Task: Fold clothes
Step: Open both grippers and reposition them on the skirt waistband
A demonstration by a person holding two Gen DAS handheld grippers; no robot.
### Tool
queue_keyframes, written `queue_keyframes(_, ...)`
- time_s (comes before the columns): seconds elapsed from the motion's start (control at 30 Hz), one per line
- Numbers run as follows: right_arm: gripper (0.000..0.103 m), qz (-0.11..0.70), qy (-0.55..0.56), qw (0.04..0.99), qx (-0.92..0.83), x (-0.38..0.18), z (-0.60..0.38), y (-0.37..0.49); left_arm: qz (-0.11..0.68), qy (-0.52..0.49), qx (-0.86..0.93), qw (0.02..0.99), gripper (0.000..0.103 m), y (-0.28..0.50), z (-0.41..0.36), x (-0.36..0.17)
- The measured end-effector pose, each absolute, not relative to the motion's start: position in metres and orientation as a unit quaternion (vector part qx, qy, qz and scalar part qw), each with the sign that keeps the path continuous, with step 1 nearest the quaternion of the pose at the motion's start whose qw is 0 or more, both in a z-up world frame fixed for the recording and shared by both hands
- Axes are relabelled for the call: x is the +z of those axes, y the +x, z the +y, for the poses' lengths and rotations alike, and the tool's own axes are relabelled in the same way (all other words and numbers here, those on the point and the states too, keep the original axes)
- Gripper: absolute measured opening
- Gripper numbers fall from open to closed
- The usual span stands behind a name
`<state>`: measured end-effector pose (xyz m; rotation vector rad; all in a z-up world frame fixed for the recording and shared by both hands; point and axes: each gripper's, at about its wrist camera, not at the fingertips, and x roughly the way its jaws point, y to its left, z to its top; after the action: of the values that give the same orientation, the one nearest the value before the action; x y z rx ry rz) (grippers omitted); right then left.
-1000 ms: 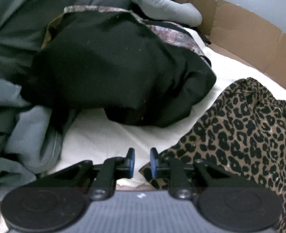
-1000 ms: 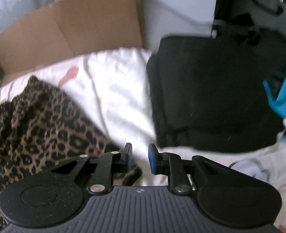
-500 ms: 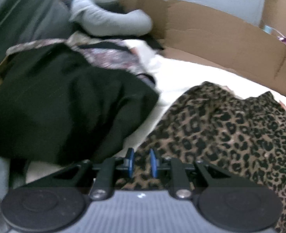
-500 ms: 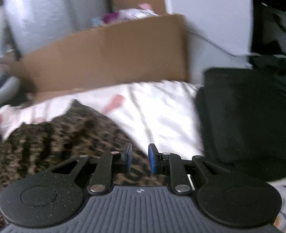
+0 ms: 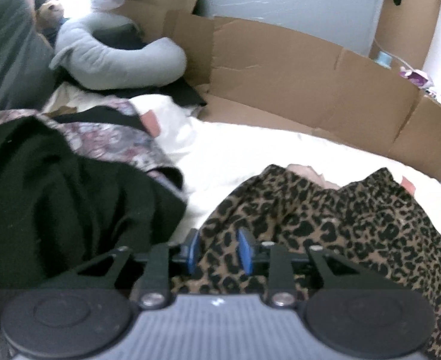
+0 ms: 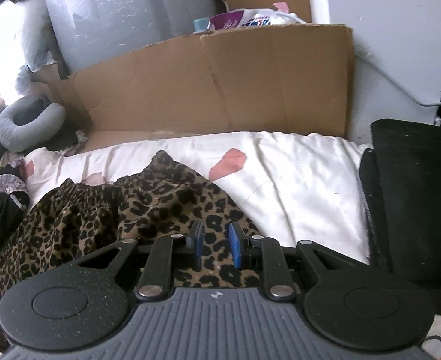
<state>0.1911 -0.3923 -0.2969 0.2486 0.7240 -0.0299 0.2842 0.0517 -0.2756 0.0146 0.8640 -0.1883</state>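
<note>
Garment: leopard-print garment [image 5: 340, 225] lying crumpled on the white sheet [image 5: 250, 150], running its length from the near edge toward the cardboard [image 5: 295, 84] behind, with the gathered end pointing away.
Place: sitting in the middle of the sheet, between the black pile [image 5: 55, 195] on one side and the folded black stack [image 6: 415, 195] on the other.
Left gripper [image 5: 217, 250]: hovering low over the near left edge of the print cloth, jaws having just been opening to a modest gap; cloth showing in the gap, blue pads not pressing on it.
Right gripper [image 6: 215, 245]: hovering over the near right part of the same garment, jaws standing narrowly apart; cloth showing through the gap, but gripping or not — cannot tell.
Count: one leopard-print garment, two grippers, one loose black pile, one folded black stack.
Around: floral fabric [image 5: 115, 138] peeking out above the black pile; grey curved pillow [image 5: 115, 60] lying farther back; pink patch [image 6: 227, 163] showing on the sheet.
Obstruction: black pile lying just beside the garment's left edge, not covering it.
</note>
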Motion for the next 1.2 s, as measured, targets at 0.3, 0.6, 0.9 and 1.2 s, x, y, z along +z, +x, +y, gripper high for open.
queue_keyframes(0.3,0.020,0.376,0.148,0.914,0.009,-0.313,-0.374,0.224,0.425,0.000,-0.142,0.894,0.043,0.288,0.013,-0.291)
queue_keyframes(0.6,0.020,0.395,0.142,0.908,0.022,-0.332,-0.362,0.250,0.433,0.004,-0.168,0.885,0.045,0.294,-0.014,-0.313)
queue_keyframes(0.9,0.020,0.409,0.097,0.907,0.023,-0.352,-0.361,0.285,0.409,0.007,-0.156,0.899,0.043,0.313,-0.010,-0.338)
queue_keyframes(1.2,0.021,0.428,0.069,0.901,0.017,-0.376,-0.368,0.313,0.432,0.021,-0.137,0.891,0.036,0.348,-0.007,-0.362)
